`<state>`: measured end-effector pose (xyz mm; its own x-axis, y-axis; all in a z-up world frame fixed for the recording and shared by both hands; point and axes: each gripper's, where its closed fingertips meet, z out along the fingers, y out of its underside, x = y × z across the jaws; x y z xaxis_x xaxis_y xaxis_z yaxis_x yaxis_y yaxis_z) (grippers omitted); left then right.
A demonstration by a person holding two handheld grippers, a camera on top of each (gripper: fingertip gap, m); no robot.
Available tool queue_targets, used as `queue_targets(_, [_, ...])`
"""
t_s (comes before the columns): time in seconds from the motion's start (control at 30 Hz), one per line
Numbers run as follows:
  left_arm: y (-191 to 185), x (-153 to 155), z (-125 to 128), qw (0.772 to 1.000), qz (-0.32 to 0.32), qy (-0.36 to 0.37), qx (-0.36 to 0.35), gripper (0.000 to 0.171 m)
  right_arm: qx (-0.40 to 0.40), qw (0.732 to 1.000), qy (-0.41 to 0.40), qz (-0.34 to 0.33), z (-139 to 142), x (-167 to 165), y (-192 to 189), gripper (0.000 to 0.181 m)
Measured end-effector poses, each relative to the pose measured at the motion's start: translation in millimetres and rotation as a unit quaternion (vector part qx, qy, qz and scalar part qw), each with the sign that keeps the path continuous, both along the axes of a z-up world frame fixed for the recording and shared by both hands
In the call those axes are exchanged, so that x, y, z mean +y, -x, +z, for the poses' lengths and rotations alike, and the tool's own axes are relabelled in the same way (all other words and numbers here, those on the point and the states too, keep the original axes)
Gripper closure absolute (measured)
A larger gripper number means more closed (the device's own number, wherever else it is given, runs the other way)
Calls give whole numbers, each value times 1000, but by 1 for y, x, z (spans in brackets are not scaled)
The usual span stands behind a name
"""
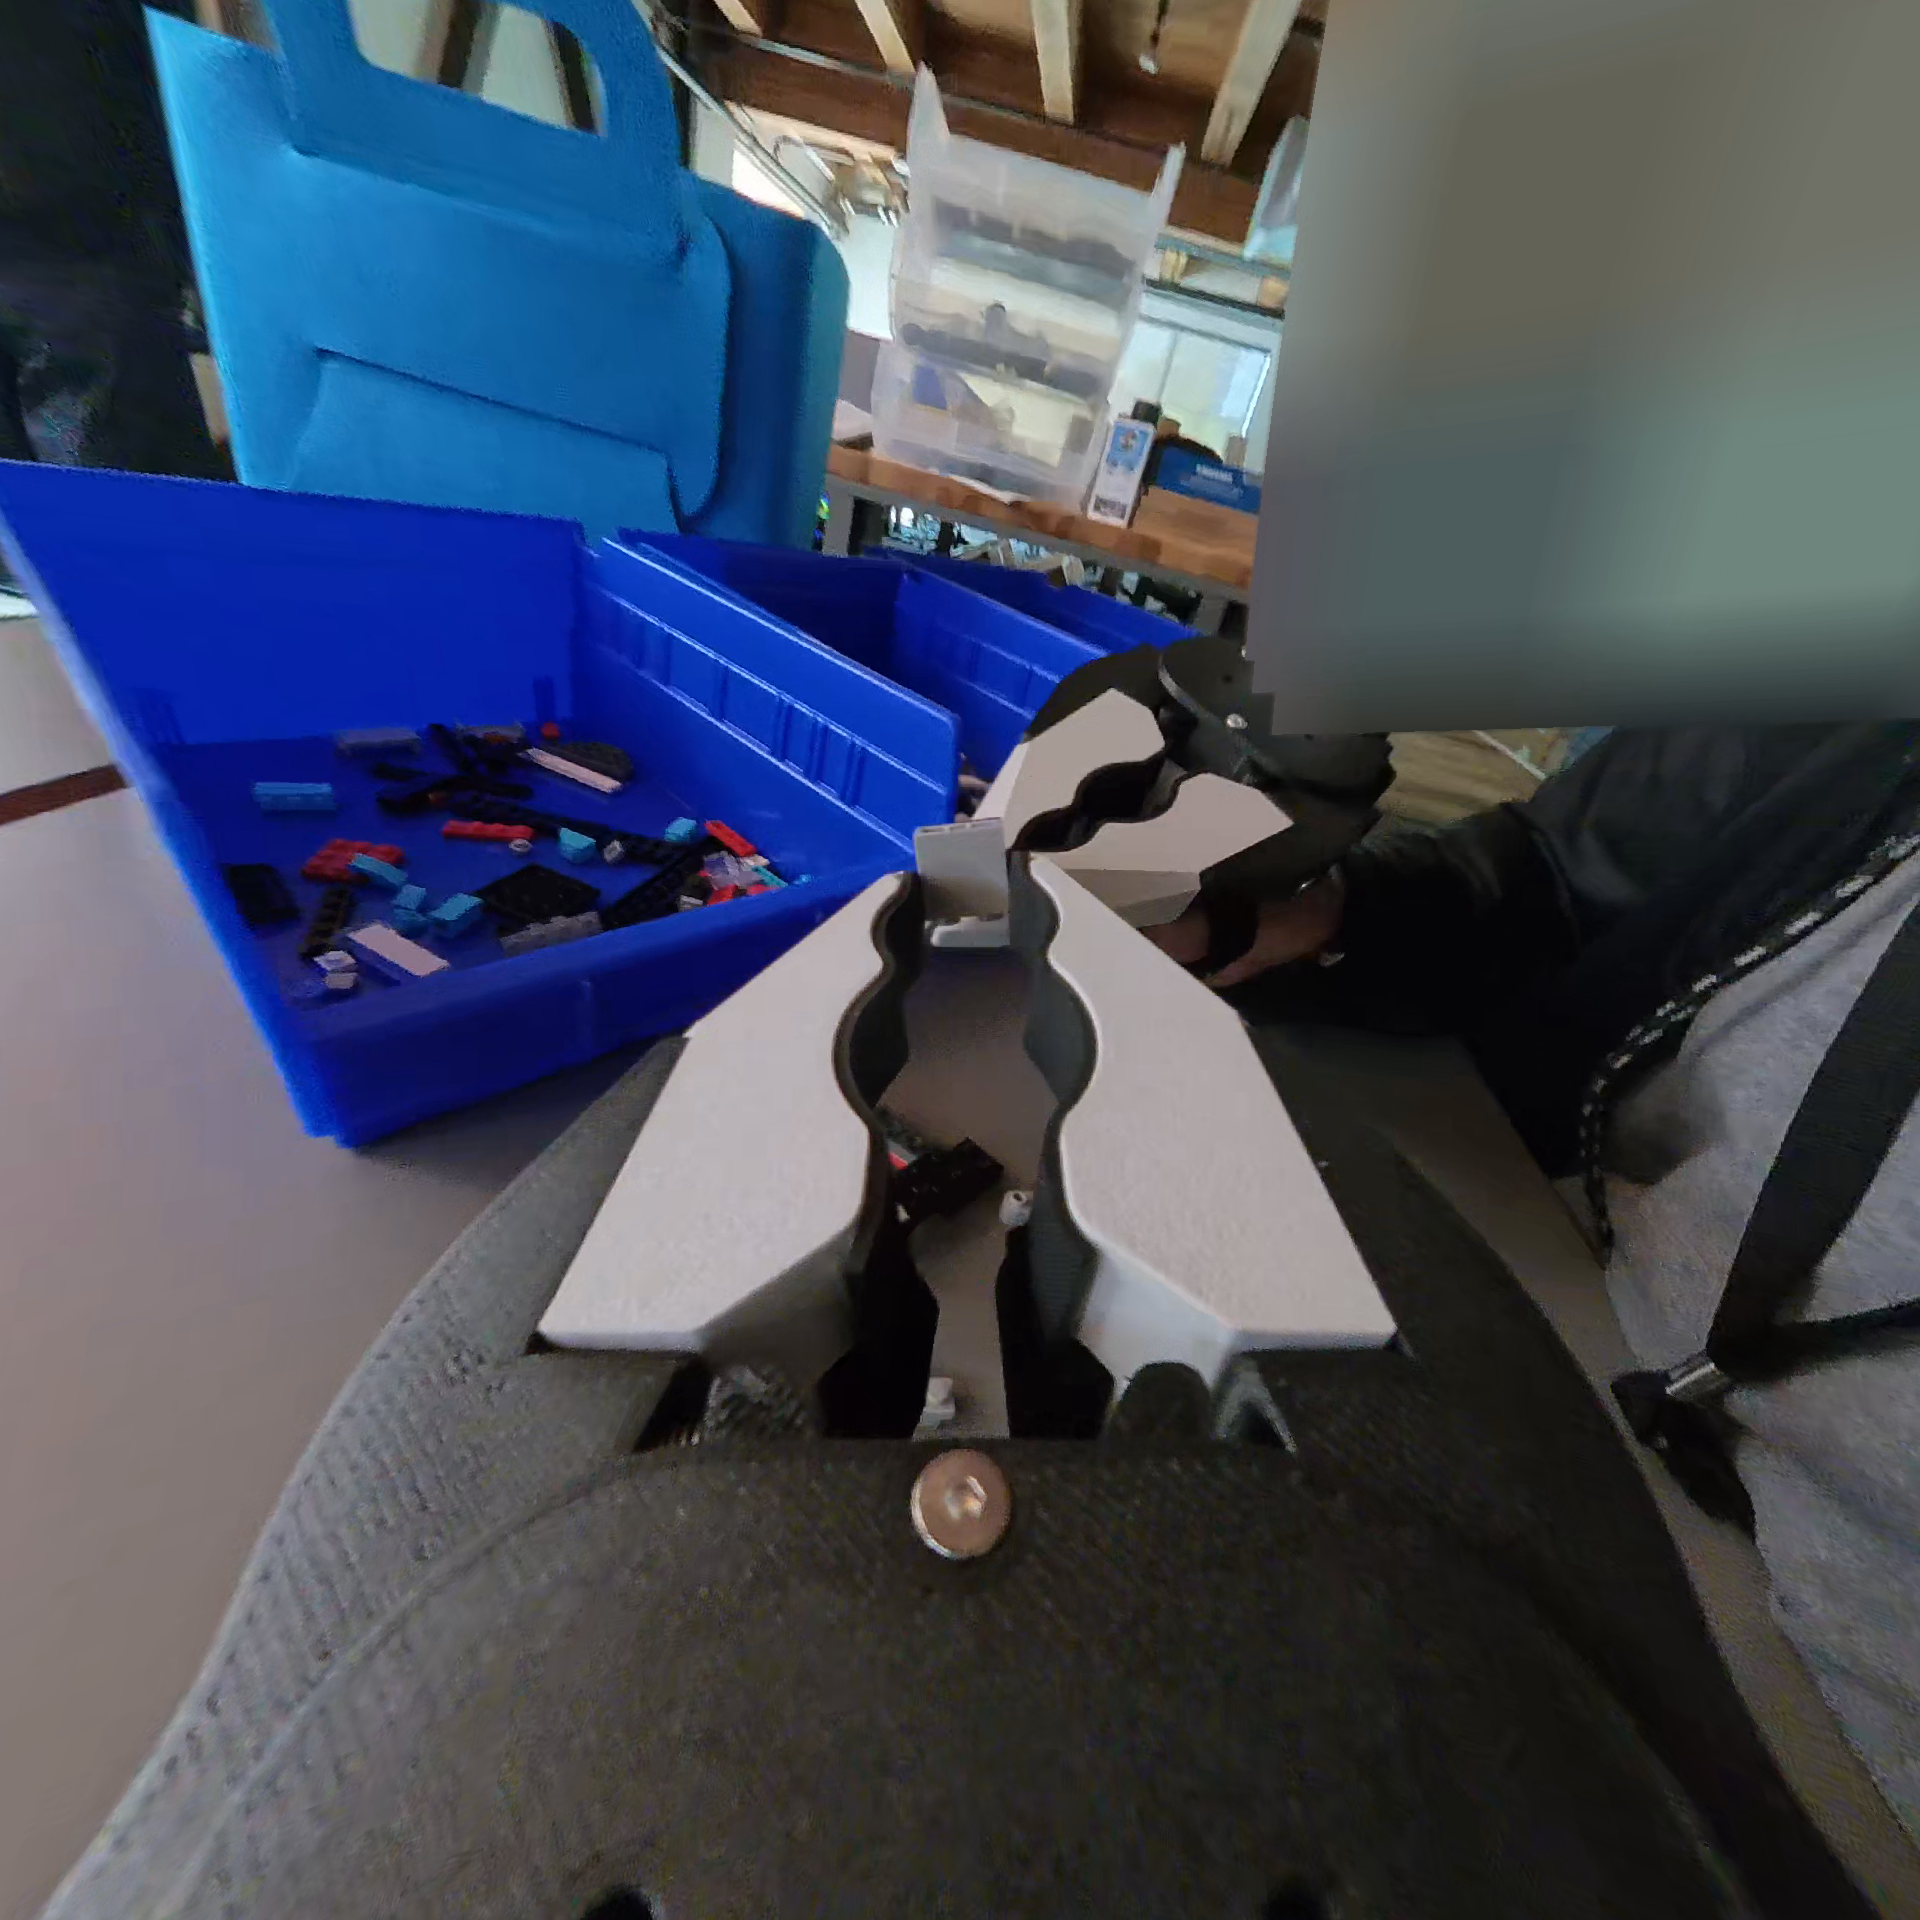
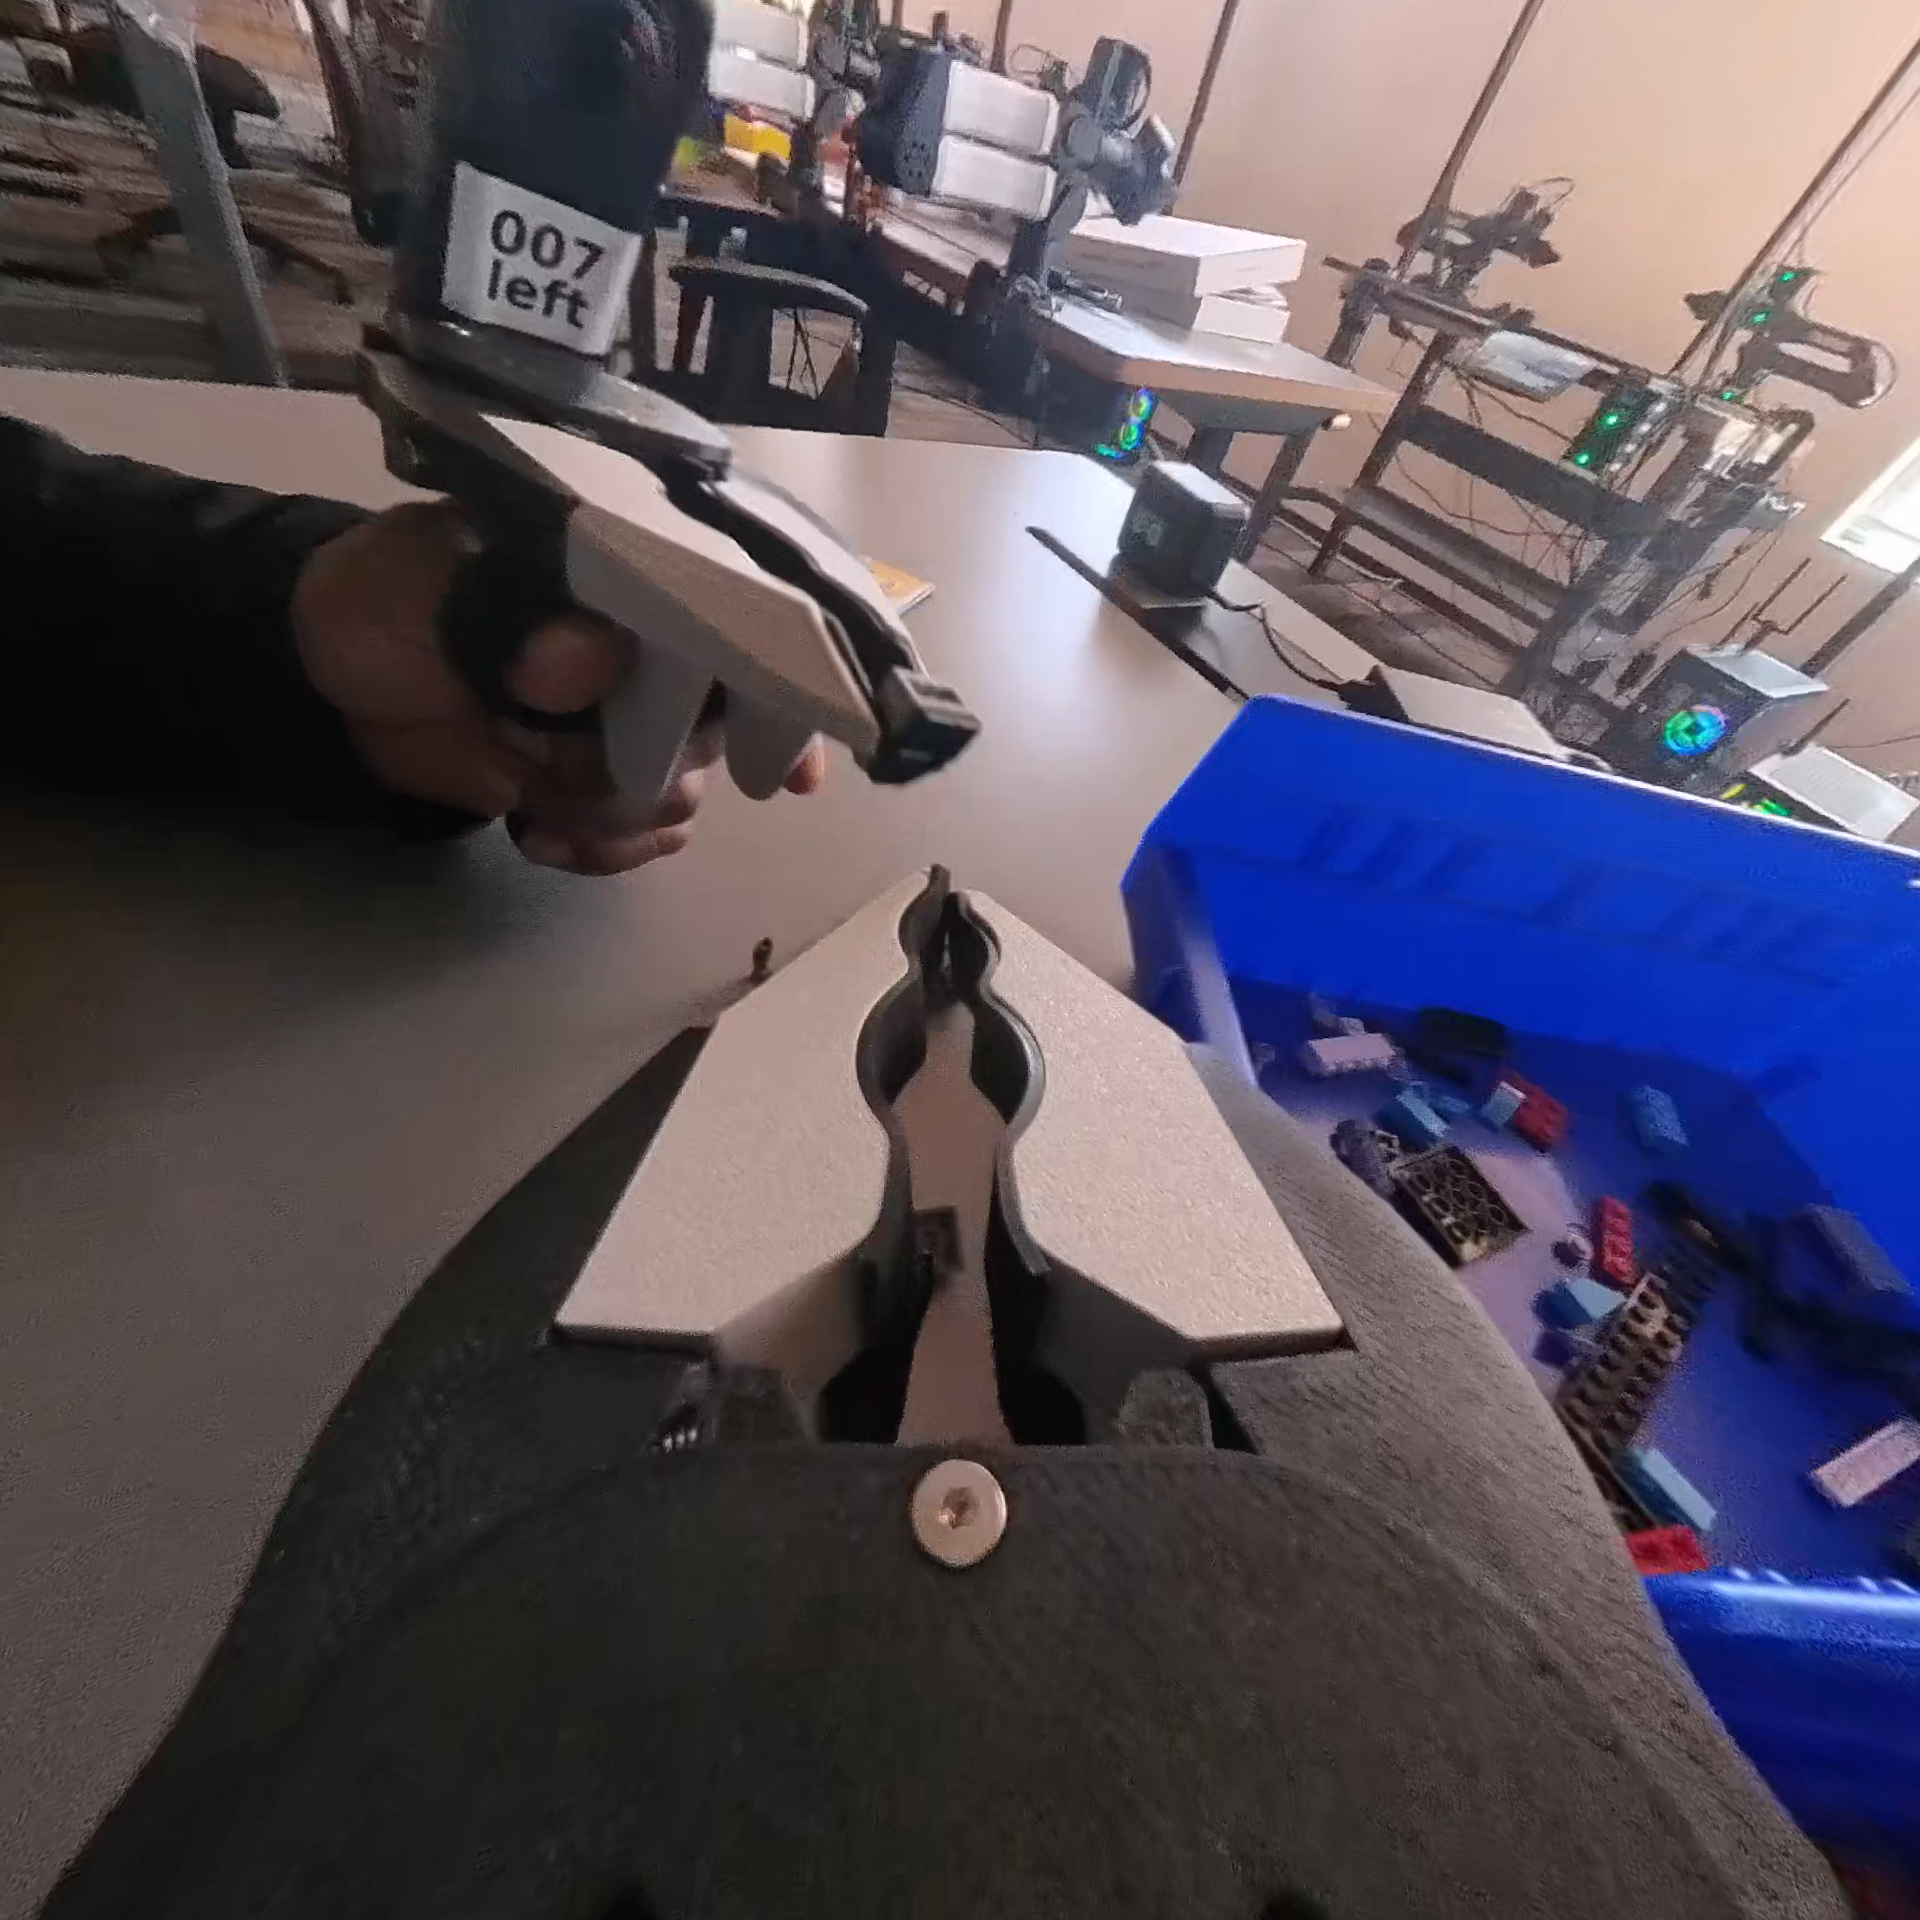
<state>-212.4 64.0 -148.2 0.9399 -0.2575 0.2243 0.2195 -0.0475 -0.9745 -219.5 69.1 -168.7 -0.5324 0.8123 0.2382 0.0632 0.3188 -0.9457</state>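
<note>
My left gripper is shut on a small light grey brick piece, which stands upright between its fingertips above the grey table. In the right wrist view the left gripper shows with the piece at its tip, looking dark there. My right gripper is shut, its pads meeting with nothing visible between them. Its tips are just right of the held piece. A blue bin with several loose bricks lies left of the left gripper, and it also shows in the right wrist view.
More blue bins stand behind the first. A blue fabric item and clear stacked drawers are farther back. A black brick lies on the table under the left gripper. A small black cube device sits on the far table. Only a small space, under 4 cm, lies between the two pairs of fingers.
</note>
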Motion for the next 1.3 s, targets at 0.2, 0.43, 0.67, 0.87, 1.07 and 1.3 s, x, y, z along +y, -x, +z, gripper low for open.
queue_targets(0.2, [6,-1,2,991,-38,-3,-129,154,-3,1000,18,6,0,6,3,158])
queue_targets(0.43, [-17,3,-5,975,-109,14,-191,154,26,997,11,69,2,-19,-10,143])
queue_targets(0.67, [-37,0,-8,974,-158,26,-158,154,52,992,18,112,11,-27,-21,151])
queue_targets(0.87, [-43,-2,-10,968,-183,40,-165,154,73,989,-28,124,9,-29,-25,156])
queue_targets(1.07, [-40,-1,-14,961,-182,61,-200,154,104,985,-92,105,6,-26,-22,157])
queue_targets(1.3, [-43,0,-17,964,-179,71,-186,154,108,980,-132,100,-2,-24,-20,158])
